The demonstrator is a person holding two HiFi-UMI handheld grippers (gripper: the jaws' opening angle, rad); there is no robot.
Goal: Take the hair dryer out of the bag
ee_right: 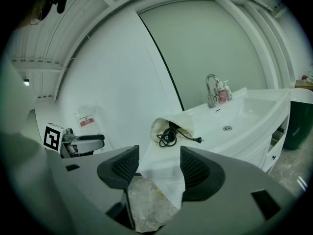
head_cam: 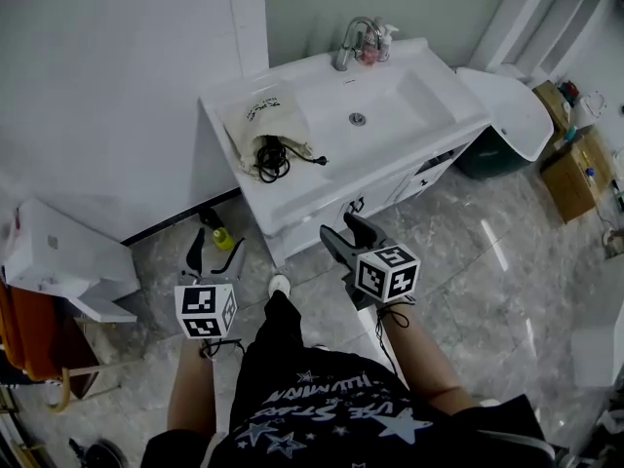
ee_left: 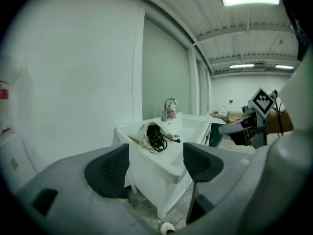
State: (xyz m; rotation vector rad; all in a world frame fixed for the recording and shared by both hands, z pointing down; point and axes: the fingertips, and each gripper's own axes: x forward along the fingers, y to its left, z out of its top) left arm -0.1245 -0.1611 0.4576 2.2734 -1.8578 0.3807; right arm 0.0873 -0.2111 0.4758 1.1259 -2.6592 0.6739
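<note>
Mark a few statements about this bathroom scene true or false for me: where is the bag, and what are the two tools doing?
1. The bag lies on the sink counter, beside the basin. True.
2. A black cord spills from the bag's mouth. True.
3. The left tool grips the bag. False: its jaws stand apart and empty, held low, away from the counter.
4. The right tool is shut. False: it is open and holds nothing.
5. A faucet stands at the basin's far edge. True.

I see 1 white rectangular vanity basin with a chrome tap, against plain white walls, on a grey marbled tile floor.
</note>
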